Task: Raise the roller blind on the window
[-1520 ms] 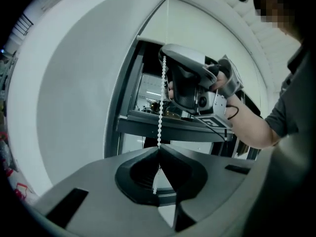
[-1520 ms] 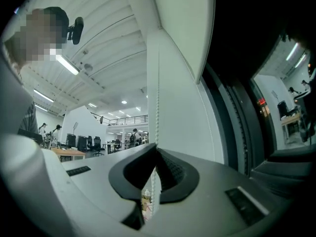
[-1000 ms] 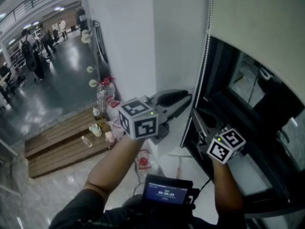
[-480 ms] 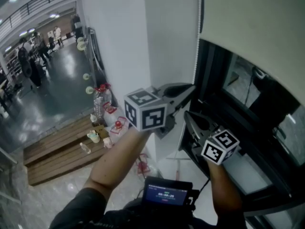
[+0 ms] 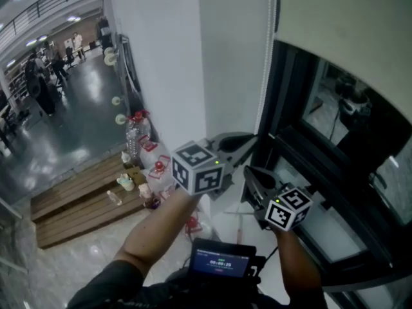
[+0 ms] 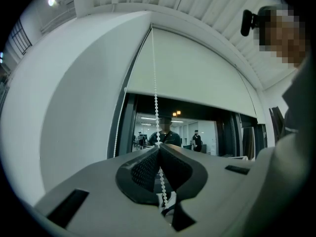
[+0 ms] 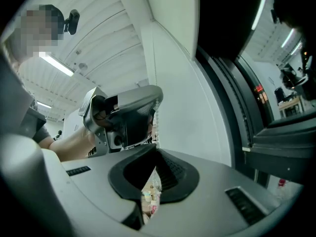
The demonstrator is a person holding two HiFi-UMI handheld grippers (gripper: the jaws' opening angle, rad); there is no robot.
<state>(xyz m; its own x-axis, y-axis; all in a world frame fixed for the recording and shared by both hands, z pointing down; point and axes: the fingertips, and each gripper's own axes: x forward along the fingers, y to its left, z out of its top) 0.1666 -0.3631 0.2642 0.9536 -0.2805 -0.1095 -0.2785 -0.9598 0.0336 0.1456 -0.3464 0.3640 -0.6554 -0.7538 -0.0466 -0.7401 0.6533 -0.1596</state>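
The pale roller blind (image 5: 347, 24) covers the top of the dark window (image 5: 335, 127); its lower edge (image 6: 192, 101) hangs above the glass. A white bead chain (image 6: 155, 83) drops along the window's left side. My left gripper (image 6: 158, 146) is shut on this chain, and the beads run on between its fingers. In the head view the left gripper (image 5: 255, 139) points at the chain (image 5: 262, 102). My right gripper (image 5: 246, 170) sits just below it, also shut. In the right gripper view the beads come down to the closed tips of the right gripper (image 7: 156, 149).
A white pillar (image 5: 174, 63) stands left of the black window frame (image 5: 302, 153). Below lie a wooden platform (image 5: 84, 192) and bottles (image 5: 137, 131). A small screen device (image 5: 221, 262) hangs at my chest. People stand far off in the hall (image 5: 38, 76).
The left gripper's jaws rose to the chain and closed on it. Since then both grippers have come down a little along the chain.
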